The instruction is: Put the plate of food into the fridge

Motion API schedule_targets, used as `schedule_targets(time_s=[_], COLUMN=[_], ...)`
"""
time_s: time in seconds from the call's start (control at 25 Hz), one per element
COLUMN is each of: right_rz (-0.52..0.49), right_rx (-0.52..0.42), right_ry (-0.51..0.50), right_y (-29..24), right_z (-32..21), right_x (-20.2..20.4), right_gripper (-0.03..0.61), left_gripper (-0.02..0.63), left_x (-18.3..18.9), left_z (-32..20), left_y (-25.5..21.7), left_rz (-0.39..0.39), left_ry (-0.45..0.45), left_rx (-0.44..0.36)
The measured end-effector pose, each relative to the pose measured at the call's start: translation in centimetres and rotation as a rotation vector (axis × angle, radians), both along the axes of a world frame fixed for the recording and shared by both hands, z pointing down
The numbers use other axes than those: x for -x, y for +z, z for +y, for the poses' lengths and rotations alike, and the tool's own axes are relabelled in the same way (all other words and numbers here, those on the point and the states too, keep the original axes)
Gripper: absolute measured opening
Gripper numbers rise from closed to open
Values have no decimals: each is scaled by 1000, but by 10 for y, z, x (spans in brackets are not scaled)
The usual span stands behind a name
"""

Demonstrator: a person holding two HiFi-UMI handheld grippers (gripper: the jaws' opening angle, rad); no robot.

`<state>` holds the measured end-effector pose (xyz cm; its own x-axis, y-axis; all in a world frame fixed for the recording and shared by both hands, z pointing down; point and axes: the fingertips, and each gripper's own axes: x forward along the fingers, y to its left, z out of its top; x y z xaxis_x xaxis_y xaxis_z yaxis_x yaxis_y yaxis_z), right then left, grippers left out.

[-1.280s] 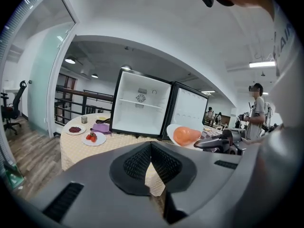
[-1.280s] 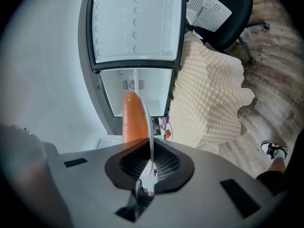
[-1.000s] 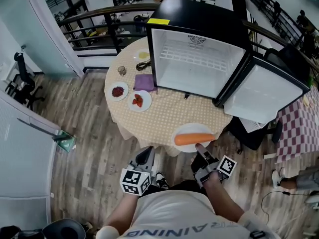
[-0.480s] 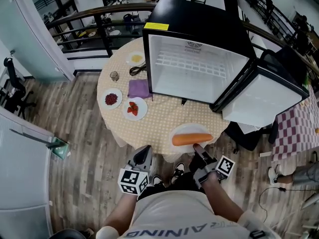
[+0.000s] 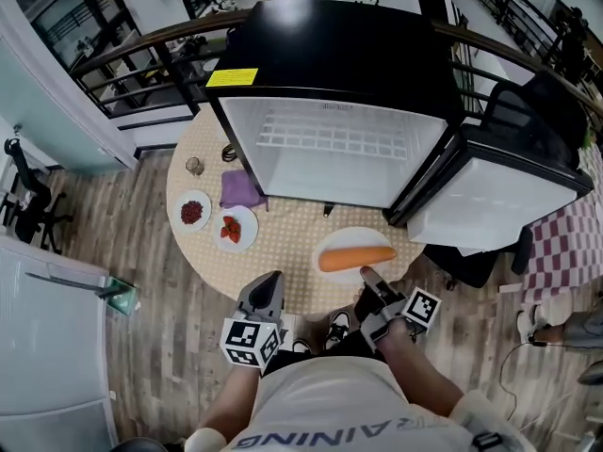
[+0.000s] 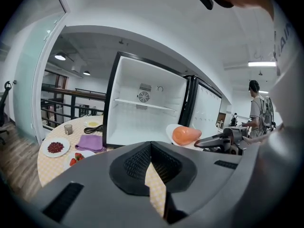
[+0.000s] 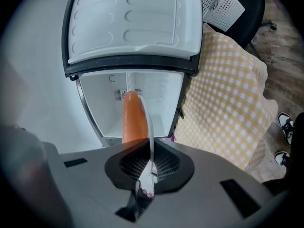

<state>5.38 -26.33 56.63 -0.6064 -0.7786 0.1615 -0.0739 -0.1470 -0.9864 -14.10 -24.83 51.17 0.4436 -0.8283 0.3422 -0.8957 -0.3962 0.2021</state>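
A white plate [image 5: 366, 241] with a long orange carrot [image 5: 356, 257] on it hangs over the near edge of the round table. My right gripper [image 5: 369, 281] is shut on the plate's near rim. In the right gripper view the plate [image 7: 150, 127] stands edge-on between the jaws of that gripper [image 7: 151, 151], with the carrot [image 7: 133, 118] to its left. Ahead stands the black fridge [image 5: 344, 153], white and bare inside, its door [image 5: 490, 205] swung open to the right. My left gripper [image 5: 264, 295] is shut on nothing, low at the table's edge; its own view shows its tips [image 6: 151, 148], the plate [image 6: 171, 128] and the carrot [image 6: 186, 135].
On the yellow checked table [image 5: 292, 243], left of the fridge, lie a plate of red berries [image 5: 194, 211], a plate of strawberries [image 5: 234, 229], a purple cloth [image 5: 239, 188] and a small glass [image 5: 195, 166]. A black chair [image 5: 471, 257] stands under the open door. A person [image 6: 259, 110] stands far right.
The fridge has come closer and fills more of the head view. The plate with the carrot has moved forward with my right gripper, toward the fridge opening. The left gripper has kept its place.
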Motion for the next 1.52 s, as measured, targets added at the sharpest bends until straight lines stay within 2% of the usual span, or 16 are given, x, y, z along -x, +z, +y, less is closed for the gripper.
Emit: schedule_targets(time_s=[0.24, 0.6, 0.76, 1.0, 1.52], right_rz=[-24, 13, 43, 62, 10], right_rx=[21, 64, 95, 129, 172], right_ry=[4, 68, 125, 203, 409], right_y=[6, 16, 22, 31, 55], right_z=[-26, -42, -55, -89, -183], right_x=[-10, -17, -12, -2, 17], right_gripper=[32, 32, 32, 32, 33], left_gripper=[8, 8, 8, 8, 8], left_x=[-17, -18, -11, 9, 42], left_z=[-21, -42, -43, -42, -41], left_y=[1, 6, 9, 13, 22], left_rz=[-35, -17, -8, 2, 0], left_ry=[17, 66, 101, 95, 70], left_rx=[18, 26, 30, 40, 71])
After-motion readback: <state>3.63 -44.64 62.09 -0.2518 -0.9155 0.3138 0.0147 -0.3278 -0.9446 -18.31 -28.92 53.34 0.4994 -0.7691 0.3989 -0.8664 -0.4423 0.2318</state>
